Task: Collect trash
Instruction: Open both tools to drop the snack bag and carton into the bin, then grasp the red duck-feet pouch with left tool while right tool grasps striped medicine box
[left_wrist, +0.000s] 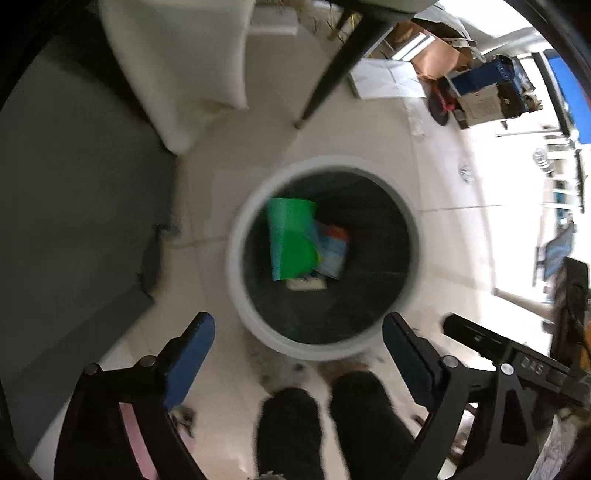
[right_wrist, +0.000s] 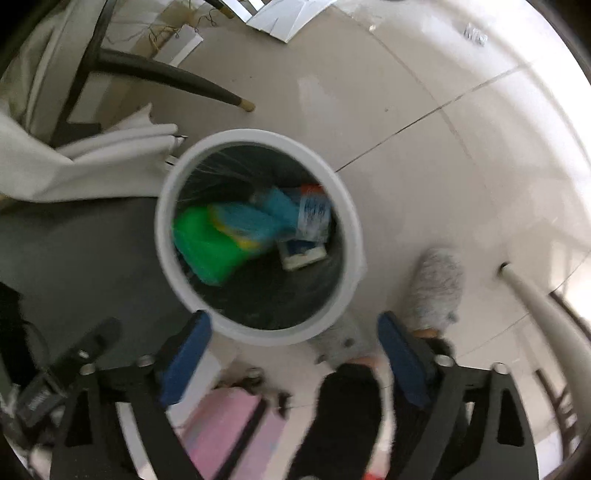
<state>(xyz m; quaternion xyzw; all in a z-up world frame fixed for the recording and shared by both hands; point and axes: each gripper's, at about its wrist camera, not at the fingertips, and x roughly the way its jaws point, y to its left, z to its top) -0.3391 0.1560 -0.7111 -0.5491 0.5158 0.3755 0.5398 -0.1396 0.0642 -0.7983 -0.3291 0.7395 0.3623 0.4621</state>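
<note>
A round white-rimmed trash bin with a dark liner stands on the floor below both grippers; it also shows in the right wrist view. Inside lie a green packet, a blue and orange wrapper and a small white box. The right wrist view shows the green packet, a blue packet and the white box. My left gripper is open and empty above the bin's near rim. My right gripper is open and empty above the bin's near rim.
A grey table top with white cloth lies left of the bin. A dark chair leg stands behind it. Cardboard boxes are at the far right. The person's legs and a slipper are close by.
</note>
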